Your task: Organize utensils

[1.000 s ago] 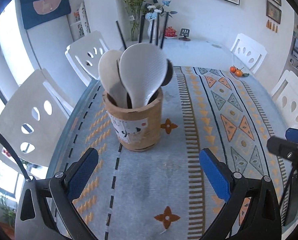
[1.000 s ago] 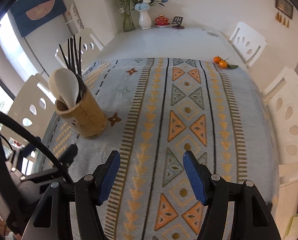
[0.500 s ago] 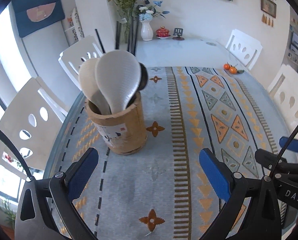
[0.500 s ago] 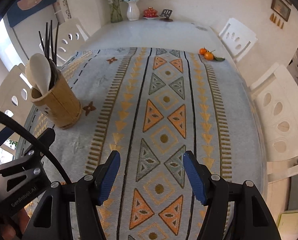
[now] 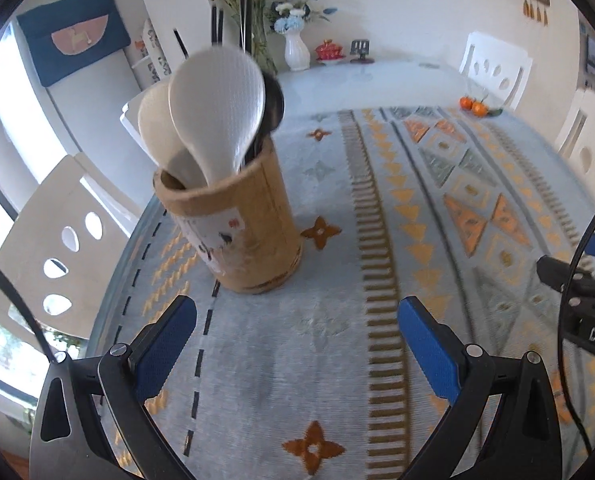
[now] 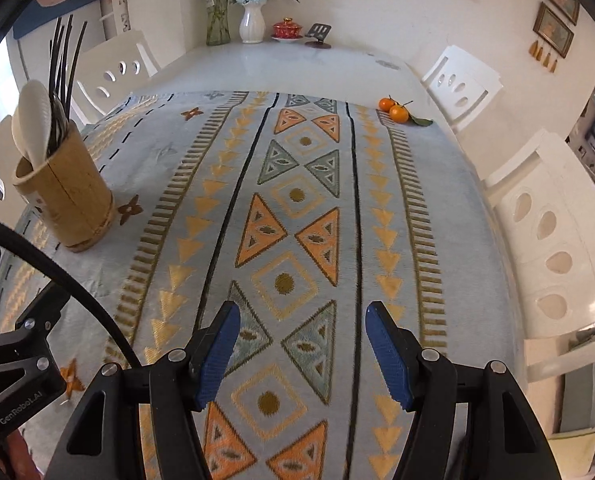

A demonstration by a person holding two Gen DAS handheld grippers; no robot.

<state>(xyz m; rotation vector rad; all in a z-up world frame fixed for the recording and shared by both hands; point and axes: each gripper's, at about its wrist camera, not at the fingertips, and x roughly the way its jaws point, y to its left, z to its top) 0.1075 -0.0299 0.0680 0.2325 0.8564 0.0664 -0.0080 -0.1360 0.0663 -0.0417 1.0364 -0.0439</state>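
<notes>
A bamboo utensil holder point(image 5: 241, 228) stands upright near the table's left edge, filled with two white rice paddles point(image 5: 217, 108), a dark spoon and black chopsticks. My left gripper point(image 5: 297, 316) hangs open just in front of the holder, nothing between its blue pads. In the right wrist view the same holder point(image 6: 65, 196) sits far left. My right gripper point(image 6: 301, 320) is open over the patterned cloth, well to the right of the holder, holding nothing.
A patterned blue-grey tablecloth point(image 6: 297, 200) covers the table. Two small oranges point(image 6: 395, 110) lie at the far right. A white vase with flowers point(image 6: 252, 24), a red lidded cup and a small stand sit at the far end. White chairs point(image 6: 545, 248) ring the table.
Both grippers have sunk closer to the tablecloth. The holder now looms larger in the left wrist view and sits further left in the right wrist view. Jaws kept their width.
</notes>
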